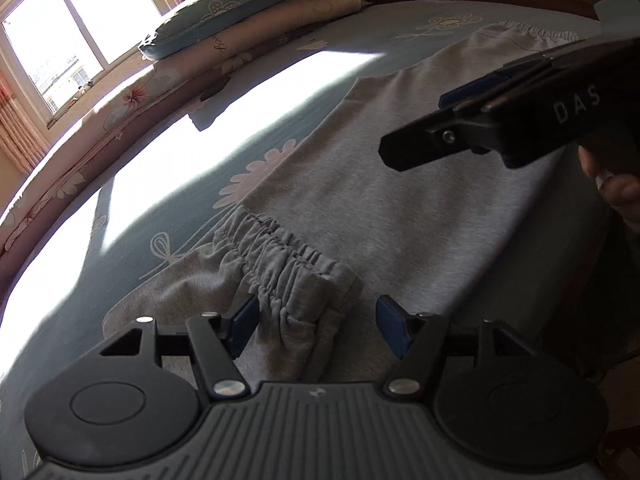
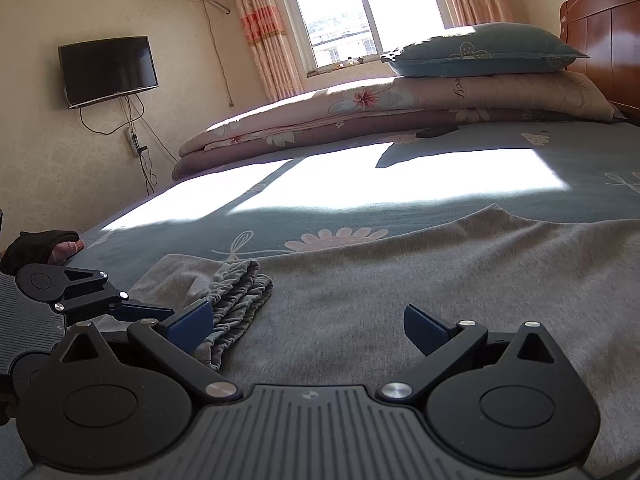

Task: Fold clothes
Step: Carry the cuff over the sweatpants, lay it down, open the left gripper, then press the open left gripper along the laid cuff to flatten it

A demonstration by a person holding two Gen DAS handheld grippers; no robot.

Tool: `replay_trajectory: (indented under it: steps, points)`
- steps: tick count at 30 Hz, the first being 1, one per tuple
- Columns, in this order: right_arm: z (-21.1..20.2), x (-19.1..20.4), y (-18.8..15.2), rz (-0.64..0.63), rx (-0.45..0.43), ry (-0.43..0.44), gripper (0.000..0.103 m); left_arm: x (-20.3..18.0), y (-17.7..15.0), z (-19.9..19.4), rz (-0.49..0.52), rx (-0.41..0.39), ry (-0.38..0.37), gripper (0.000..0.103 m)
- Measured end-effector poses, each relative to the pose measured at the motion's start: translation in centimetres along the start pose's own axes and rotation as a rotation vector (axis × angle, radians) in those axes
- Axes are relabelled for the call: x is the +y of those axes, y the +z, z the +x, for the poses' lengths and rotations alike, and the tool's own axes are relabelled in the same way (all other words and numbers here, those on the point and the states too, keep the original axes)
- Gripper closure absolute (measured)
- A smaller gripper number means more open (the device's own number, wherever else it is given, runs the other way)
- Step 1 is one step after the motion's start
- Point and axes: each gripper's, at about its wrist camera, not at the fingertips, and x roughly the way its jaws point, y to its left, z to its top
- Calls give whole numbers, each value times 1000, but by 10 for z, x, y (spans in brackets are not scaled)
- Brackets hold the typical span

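The bed (image 2: 400, 216) carried a blue-green sheet (image 1: 168, 216) printed with pale flowers, with a bright patch of sunlight across its middle. A pair of grey trousers (image 1: 400, 208) lay spread flat on the sheet, one gathered elastic cuff (image 1: 280, 248) folded over onto the fabric. A folded pink floral quilt (image 2: 400, 108) lay along the far edge of the bed, by the window. A blue-green pillow (image 2: 480, 50) rested on top of the quilt, near the wooden headboard (image 2: 600, 28).

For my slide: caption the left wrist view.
Left gripper open over the grey trousers' gathered cuff on the bed.
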Motion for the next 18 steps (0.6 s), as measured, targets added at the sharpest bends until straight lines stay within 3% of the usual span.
replay_trajectory:
  steps: [2, 5, 9, 13, 15, 18]
  points:
    - [-5, -4, 3, 15, -17, 2, 0, 4, 4, -6, -10, -8, -1, 37]
    - [-12, -11, 6, 43, -37, 3, 0, 26, 13, -11, -127, -24, -15, 37]
    - [-19, -23, 9, 89, -54, 0, 0, 81, 16, 1, -501, -59, -98, 37]
    - [-18, -34, 11, 139, -43, 8, 0, 114, 2, 38, -823, -32, -202, 38]
    - [-16, -39, 11, 168, -28, 9, 0, 116, -8, 61, -910, 49, -241, 39]
    - [-14, -46, 11, 211, -11, 21, 0, 120, -10, 52, -933, 48, -236, 41]
